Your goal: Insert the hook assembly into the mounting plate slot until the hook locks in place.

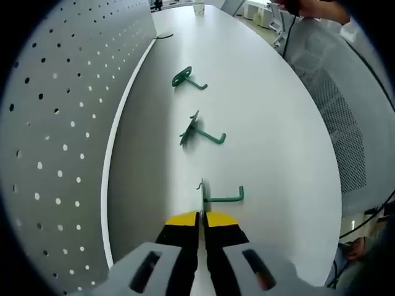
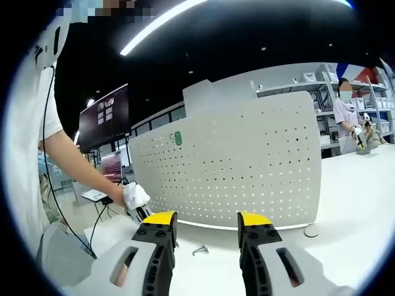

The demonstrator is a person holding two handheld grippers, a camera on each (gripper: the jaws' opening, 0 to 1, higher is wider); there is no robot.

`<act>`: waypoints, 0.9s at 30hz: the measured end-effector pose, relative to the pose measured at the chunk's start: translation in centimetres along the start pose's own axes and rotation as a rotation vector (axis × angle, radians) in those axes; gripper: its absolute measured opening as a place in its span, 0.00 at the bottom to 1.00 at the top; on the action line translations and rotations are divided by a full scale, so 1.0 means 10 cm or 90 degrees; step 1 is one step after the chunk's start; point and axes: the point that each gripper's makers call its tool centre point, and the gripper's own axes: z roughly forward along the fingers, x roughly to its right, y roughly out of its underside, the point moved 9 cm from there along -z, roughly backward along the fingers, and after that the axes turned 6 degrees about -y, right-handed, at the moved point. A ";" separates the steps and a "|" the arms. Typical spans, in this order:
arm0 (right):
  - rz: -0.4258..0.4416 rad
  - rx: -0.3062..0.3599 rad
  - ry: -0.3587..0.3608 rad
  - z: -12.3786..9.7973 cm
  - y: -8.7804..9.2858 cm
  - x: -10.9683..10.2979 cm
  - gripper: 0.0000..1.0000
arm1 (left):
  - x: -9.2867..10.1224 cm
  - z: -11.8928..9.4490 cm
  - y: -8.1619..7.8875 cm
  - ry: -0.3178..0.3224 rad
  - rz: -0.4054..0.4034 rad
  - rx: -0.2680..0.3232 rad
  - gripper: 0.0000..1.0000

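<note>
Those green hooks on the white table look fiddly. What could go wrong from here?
The left gripper is shut on the nearest hook's thin plate edge, a small hold that might slip or twist. The pegboard's holes are small, so lining up could fail. The right gripper hangs open near a loose metal piece and might knock it.
</note>
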 end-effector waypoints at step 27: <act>0.000 0.008 -0.013 -0.01 -0.04 0.00 0.38 | 0.11 -0.46 -0.17 -0.169 -0.129 0.216 0.02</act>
